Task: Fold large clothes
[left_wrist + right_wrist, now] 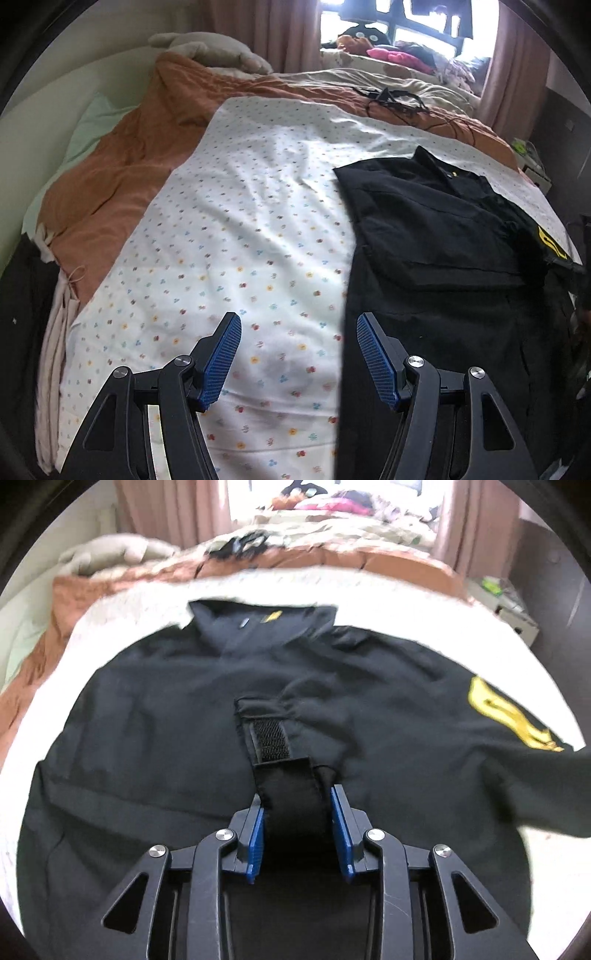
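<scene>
A large black jacket (155, 716) with a collar and a yellow emblem (506, 716) on one sleeve lies spread on the flowered sheet (236, 229). It also shows in the left wrist view (436, 236) at the right. My right gripper (297, 805) is shut on the jacket's black cuff strap (288, 790), with its velcro patch just ahead, and holds the sleeve end over the jacket's middle. My left gripper (299, 332) is open and empty above the sheet, at the jacket's left edge.
An orange blanket (122, 170) lies along the left and far side of the bed. A black cable (399, 101) rests on it. Pillows and piled clothes sit by the window behind. A nightstand (513, 609) stands at the right.
</scene>
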`<action>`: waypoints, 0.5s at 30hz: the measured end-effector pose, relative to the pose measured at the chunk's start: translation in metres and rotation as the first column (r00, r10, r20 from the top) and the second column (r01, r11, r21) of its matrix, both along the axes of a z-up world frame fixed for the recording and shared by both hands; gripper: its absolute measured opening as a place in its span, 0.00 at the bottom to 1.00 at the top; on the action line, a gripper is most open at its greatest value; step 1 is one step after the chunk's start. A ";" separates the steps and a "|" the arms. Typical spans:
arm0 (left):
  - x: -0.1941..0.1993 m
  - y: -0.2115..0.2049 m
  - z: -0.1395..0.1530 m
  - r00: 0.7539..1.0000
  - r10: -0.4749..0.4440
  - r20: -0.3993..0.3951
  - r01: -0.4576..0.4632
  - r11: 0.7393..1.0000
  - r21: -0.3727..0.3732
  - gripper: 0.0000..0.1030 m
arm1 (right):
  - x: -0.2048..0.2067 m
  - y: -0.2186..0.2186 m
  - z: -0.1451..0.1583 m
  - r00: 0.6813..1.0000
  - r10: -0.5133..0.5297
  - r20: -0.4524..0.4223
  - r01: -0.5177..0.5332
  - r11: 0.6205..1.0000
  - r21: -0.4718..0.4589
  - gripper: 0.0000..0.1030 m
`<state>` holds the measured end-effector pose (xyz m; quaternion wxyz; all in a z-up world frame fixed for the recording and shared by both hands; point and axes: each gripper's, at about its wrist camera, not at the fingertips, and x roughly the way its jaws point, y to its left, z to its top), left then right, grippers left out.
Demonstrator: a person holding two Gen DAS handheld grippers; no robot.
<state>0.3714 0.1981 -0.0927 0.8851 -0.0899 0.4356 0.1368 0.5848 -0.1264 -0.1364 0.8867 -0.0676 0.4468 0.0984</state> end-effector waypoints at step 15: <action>0.046 -0.023 -0.031 0.998 -0.056 -0.018 0.055 0.997 -0.046 0.65 | 0.004 -0.117 0.006 0.984 -0.161 -0.071 0.172 0.965 0.198 0.30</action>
